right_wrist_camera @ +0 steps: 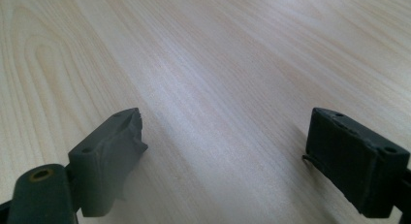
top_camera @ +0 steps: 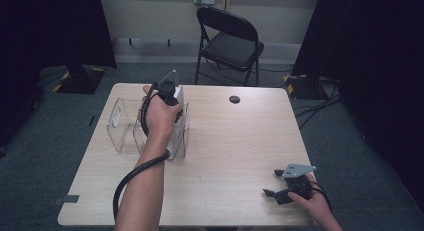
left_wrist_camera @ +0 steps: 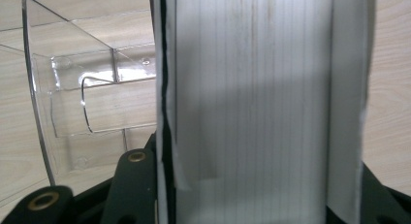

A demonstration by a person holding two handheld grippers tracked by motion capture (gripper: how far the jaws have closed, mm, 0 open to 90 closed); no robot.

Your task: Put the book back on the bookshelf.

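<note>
- High view, left: left gripper [top_camera: 167, 93] holds book [top_camera: 176, 122] upright in clear rack [top_camera: 120, 126]; slip or tilt could knock the rack's divider.
- Left gripper view: jaws clamped on book's [left_wrist_camera: 252, 103] page edge.
- Right: right gripper [top_camera: 286, 183] rests on table [top_camera: 235, 141], jaws wide, empty.
</note>
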